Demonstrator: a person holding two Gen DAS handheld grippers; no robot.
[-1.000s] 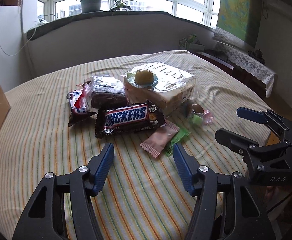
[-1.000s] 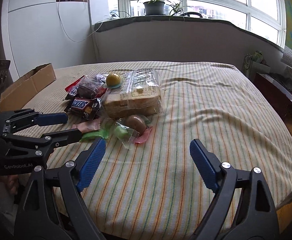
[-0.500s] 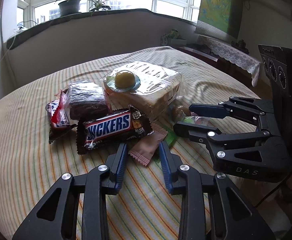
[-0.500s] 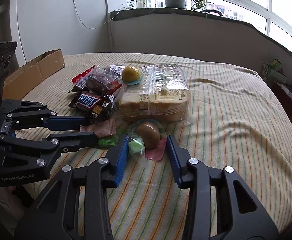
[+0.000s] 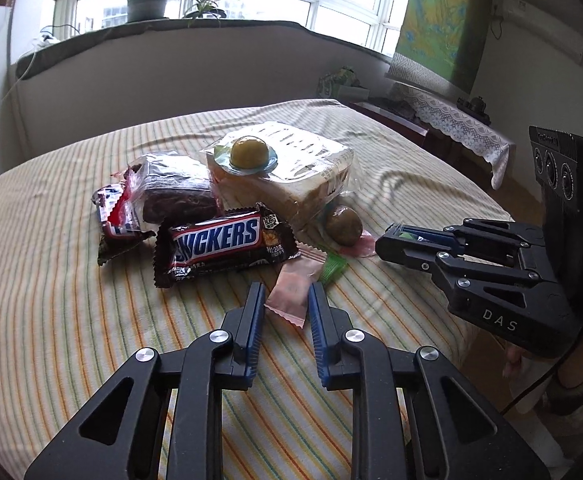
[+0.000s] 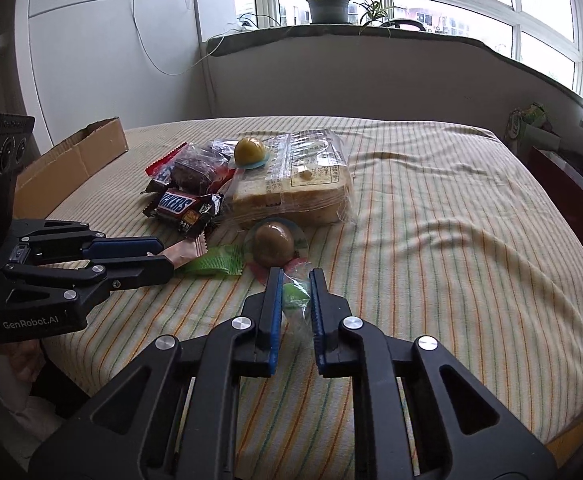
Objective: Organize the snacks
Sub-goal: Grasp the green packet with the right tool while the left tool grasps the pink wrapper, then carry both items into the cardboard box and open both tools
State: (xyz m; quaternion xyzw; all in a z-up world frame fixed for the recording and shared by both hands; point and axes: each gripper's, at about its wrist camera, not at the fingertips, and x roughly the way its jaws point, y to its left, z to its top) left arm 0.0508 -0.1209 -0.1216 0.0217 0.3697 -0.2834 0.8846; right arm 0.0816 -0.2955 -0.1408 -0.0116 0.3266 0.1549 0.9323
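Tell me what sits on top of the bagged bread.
A yellow jelly cup with a blue rim rests on the bread bag, toward the brownie-side end. Nothing else shows on top; beneath the loaf is hidden.

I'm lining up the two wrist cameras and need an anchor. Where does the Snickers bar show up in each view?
Left wrist view: the Snickers bar lies left of centre, just beyond the left gripper, logo facing the camera.
Right wrist view: it sits smaller, upper left of centre, beyond the left gripper seen from the side.
Shared landmark: the bagged sliced bread directly right of the bar in both.
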